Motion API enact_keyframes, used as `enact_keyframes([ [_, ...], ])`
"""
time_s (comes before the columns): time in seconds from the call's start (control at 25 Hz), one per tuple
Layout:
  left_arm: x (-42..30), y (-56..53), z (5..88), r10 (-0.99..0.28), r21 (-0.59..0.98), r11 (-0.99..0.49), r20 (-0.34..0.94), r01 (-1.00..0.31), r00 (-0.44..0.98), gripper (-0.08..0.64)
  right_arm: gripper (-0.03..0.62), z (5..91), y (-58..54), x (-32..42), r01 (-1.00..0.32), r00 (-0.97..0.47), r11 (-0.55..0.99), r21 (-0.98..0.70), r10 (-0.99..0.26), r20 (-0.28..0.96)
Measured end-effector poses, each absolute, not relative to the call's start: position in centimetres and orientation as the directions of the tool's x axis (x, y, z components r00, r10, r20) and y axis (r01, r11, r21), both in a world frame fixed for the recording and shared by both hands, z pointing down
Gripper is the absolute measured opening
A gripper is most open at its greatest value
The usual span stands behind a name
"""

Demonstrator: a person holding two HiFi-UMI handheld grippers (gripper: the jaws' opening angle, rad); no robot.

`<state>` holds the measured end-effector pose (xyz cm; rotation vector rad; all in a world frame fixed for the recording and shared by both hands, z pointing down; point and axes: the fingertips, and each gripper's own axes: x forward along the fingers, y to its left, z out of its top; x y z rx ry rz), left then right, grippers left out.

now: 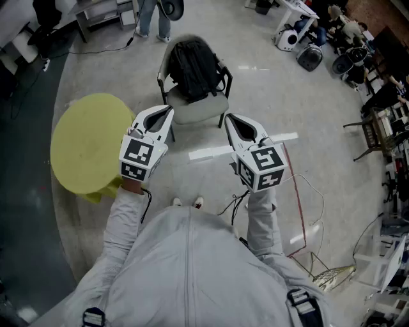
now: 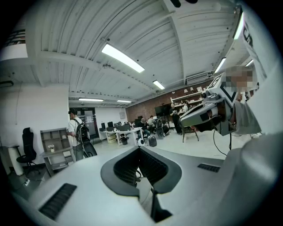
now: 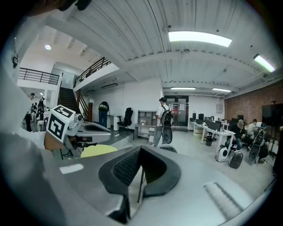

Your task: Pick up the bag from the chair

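A black backpack (image 1: 193,67) rests upright on a grey chair (image 1: 199,108) a little ahead of me in the head view. My left gripper (image 1: 169,113) hangs just short of the chair's left front corner. Its jaws are shut with nothing between them. My right gripper (image 1: 228,119) is level with it by the chair's right front leg, also shut and empty. The left gripper view looks over its closed jaws (image 2: 140,152) into the room, and the bag is hidden there. In the right gripper view, the closed jaws (image 3: 140,153) fill the foreground and the left gripper (image 3: 75,128) shows at the left.
A round yellow table (image 1: 86,144) stands close on the left. White tape strips (image 1: 211,152) mark the floor between the grippers. Red and white cables (image 1: 297,191) trail on the right. A person (image 1: 153,16) stands behind the chair. Desks and dark chairs (image 1: 377,121) line the right side.
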<state>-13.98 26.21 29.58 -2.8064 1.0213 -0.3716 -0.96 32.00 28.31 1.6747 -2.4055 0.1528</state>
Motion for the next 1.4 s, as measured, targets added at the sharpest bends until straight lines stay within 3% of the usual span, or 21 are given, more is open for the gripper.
enact_keyframes([
  [0.8, -9.7, 22.3, 31.3, -0.704, -0.209, -0.71, 0.226, -0.673, 0.673, 0.006, 0.009, 28.9, 27.3, 6.5, -0.929, -0.371, 0.365, -0.065, -0.914, 0.166],
  [1.4, -6.7, 6.4, 32.7, -0.703, -0.186, -0.71, 0.228, -0.679, 0.674, 0.006, 0.009, 31.1, 12.8, 9.0, -0.922, -0.385, 0.385, -0.046, -0.894, 0.228],
])
